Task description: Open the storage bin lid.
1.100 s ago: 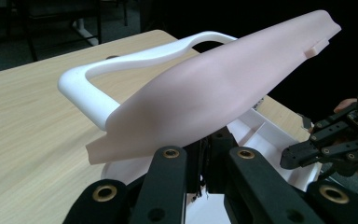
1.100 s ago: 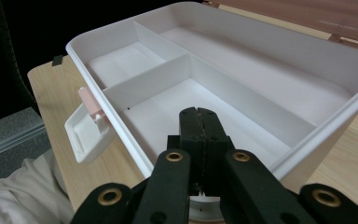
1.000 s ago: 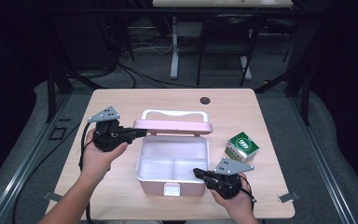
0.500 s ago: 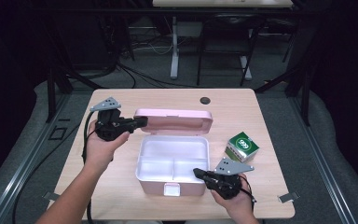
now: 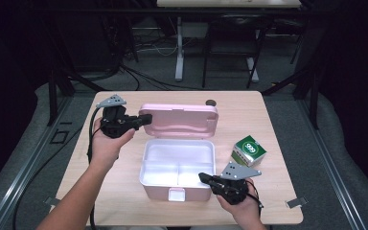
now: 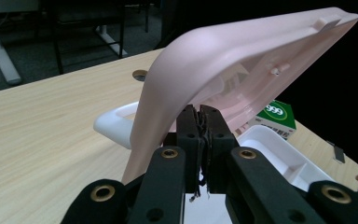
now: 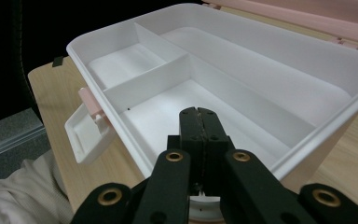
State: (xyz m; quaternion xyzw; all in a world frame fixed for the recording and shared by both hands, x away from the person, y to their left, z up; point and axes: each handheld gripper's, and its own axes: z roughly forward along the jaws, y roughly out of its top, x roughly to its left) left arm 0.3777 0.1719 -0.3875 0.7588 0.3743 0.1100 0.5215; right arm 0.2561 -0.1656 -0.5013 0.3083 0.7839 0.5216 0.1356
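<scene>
Left gripper [image 5: 143, 120]: jaws pressed together at the left end of the pink lid [image 5: 179, 120]; in the left gripper view [image 6: 200, 114] the black tips meet against the lid's [image 6: 242, 60] inner edge, though whether they pinch the rim or only push on it is hard to make out.
Right gripper [image 5: 207, 178]: jaws closed with nothing between them, resting at the near right corner of the box; in the right gripper view [image 7: 199, 119] the tips hang just over the rim, above a small compartment.
Lunch box [image 5: 179, 165]: white tray with a pink base, near the middle of the table, open; one long compartment at the far side and two smaller ones at the near side.
Lid: tilted back on the far edge of the box, hollow side facing the person.
Latch [image 5: 176, 193]: pink tab with a white flap, hanging loose at the box's near wall.
Green carton [image 5: 249, 149]: just right of the box, apart from it; partly hidden behind the lid in the left gripper view [image 6: 275, 114].
Dark round thing [image 5: 211, 102]: behind the lid's right end, half hidden, too small to identify.
Table [image 5: 268, 124]: bare wood on both sides of the box; narrow strip between box and near edge.
Hidden: the lid's hinge line lies behind the lid; both forearms are cut off at the bottom of the high view.
</scene>
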